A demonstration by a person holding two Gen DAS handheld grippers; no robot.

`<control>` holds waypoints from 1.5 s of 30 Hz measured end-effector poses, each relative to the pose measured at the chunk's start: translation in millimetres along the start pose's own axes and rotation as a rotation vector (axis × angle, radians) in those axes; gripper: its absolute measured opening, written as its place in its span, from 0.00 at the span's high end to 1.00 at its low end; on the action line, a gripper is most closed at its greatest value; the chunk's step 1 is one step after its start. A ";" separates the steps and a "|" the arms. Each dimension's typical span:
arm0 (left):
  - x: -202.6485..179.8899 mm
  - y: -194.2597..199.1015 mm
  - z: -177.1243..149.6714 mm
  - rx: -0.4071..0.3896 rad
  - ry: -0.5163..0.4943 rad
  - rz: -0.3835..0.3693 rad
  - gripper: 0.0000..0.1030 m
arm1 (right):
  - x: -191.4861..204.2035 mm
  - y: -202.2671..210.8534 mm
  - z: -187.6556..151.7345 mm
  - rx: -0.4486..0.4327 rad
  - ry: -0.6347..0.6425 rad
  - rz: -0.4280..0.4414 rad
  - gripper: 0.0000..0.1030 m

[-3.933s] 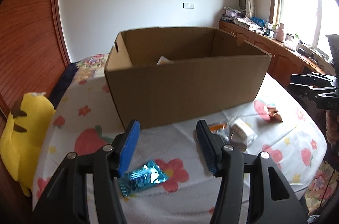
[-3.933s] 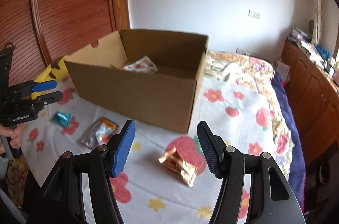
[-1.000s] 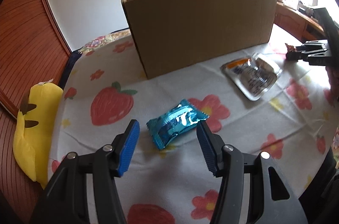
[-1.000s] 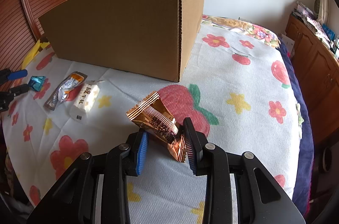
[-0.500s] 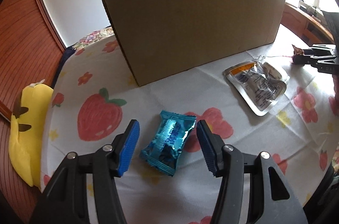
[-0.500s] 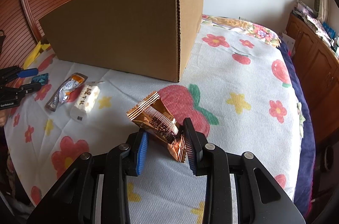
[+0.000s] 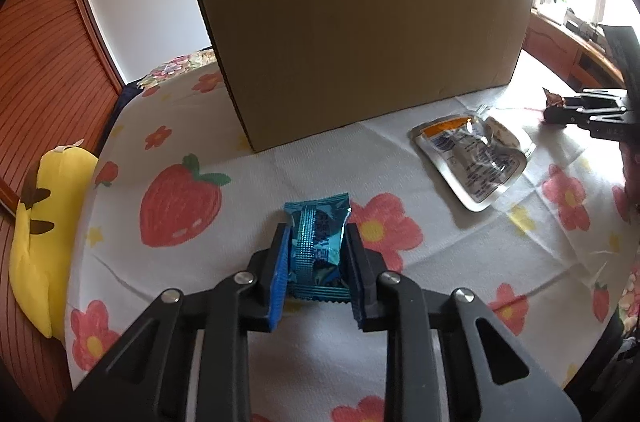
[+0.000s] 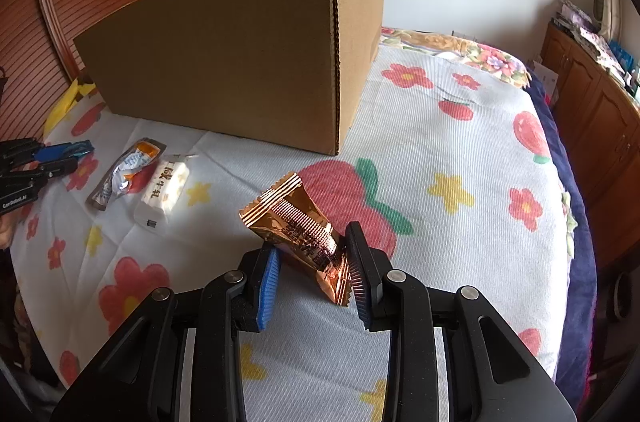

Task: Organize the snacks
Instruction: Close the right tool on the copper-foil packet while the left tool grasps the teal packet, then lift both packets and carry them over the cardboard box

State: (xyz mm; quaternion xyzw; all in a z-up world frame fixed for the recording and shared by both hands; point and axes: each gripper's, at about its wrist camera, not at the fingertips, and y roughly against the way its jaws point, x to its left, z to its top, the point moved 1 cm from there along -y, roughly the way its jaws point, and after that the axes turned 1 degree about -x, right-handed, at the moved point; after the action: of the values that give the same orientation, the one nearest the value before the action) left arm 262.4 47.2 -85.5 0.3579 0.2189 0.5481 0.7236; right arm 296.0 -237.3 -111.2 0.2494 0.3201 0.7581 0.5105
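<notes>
Left wrist view: the left gripper (image 7: 316, 254) pinched the blue packet (image 7: 318, 242) across its width, low over the tablecloth (image 7: 248, 190), presumably for transfer into the cardboard box (image 7: 360, 50) behind it. The packet's print was unreadable.

Right wrist view: the right gripper (image 8: 312, 262) clamped the copper packet (image 8: 300, 230), tilted, near the box's corner. A white packet (image 8: 162, 194) bore Chinese characters; the left gripper's body read "GenRobot.AI".

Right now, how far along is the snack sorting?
Done: can't tell, since the cardboard box hides its inside. In hand: left gripper is shut on the blue packet, right gripper on the copper packet, both low over the tablecloth. Left: silver pouch and white packet.
</notes>
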 end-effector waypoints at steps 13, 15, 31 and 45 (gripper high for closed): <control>-13.2 31.9 24.2 -0.114 0.030 -0.019 0.76 | 0.6 2.1 0.3 -0.007 -0.003 -0.004 0.79; -15.6 34.0 26.8 -0.123 0.029 -0.023 0.76 | 0.7 3.2 0.5 -0.011 -0.001 -0.008 0.80; -29.3 56.3 60.9 -0.231 0.042 -0.044 0.76 | 24.8 45.6 15.7 -0.125 0.045 0.025 0.80; -25.8 61.6 120.1 -0.339 0.040 -0.068 0.76 | 66.2 71.8 70.9 -0.240 0.143 0.105 0.80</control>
State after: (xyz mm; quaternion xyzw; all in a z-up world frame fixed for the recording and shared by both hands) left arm 300.5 -1.9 37.1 0.2123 0.1495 0.5594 0.7872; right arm 278.4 -178.7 -7.1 0.1484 0.2494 0.8323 0.4723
